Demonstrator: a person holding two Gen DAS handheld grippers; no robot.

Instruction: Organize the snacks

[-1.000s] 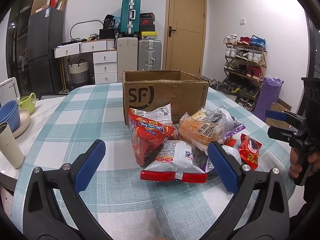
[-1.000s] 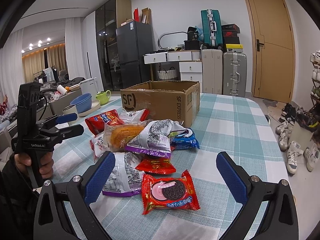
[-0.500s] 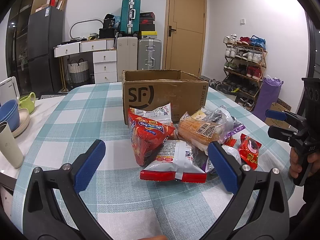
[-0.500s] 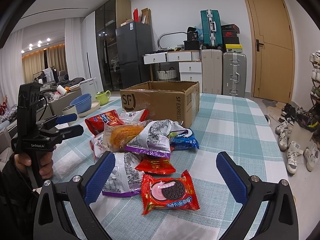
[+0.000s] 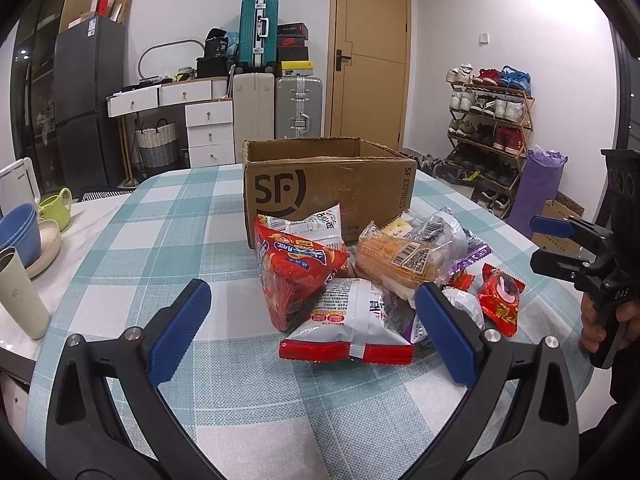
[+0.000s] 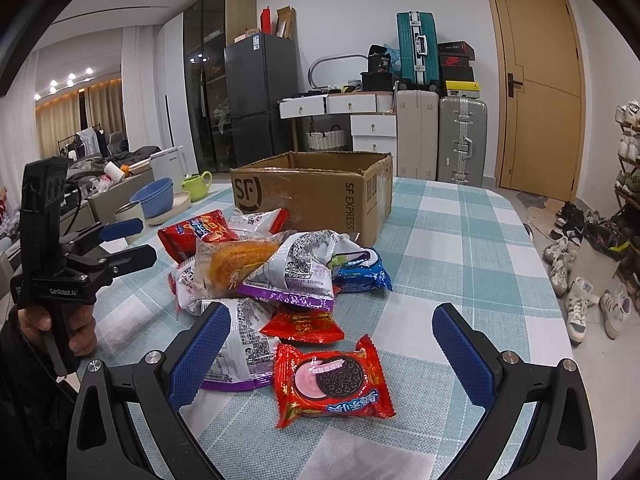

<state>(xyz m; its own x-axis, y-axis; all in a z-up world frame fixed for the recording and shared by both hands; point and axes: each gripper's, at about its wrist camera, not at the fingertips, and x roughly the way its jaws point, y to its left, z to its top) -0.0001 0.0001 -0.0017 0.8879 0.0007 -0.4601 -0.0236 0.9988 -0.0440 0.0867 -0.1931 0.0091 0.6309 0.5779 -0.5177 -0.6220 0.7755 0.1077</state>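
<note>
The left gripper (image 5: 312,332) hovers over the checked tablecloth (image 5: 168,240) with its 2 blue-padded fingers (image 5: 180,332) spread wide and nothing between them. Ahead of it, at 12 o'clock, lies the snack pile: a white packet with a red edge (image 5: 348,328) nearest, a red chip bag (image 5: 296,272) leaning behind it at 11 o'clock, and an orange cake in clear wrap (image 5: 396,256) at 1 o'clock.

The right gripper (image 6: 332,352) also has its fingers wide apart, gripping nothing. A red Oreo packet (image 6: 332,380) lies flat on the cloth between its 2 pads, touching neither as far as the fisheye view shows. Just past it is a small red packet (image 6: 304,326); a blue packet (image 6: 362,272) sits at 1 o'clock.

The open SF Express carton (image 6: 320,196) stands behind the pile at 12 o'clock, and its inside is hidden from both cameras. A green mug (image 5: 56,208) and blue bowls (image 5: 18,232) sit at 9 o'clock.
</note>
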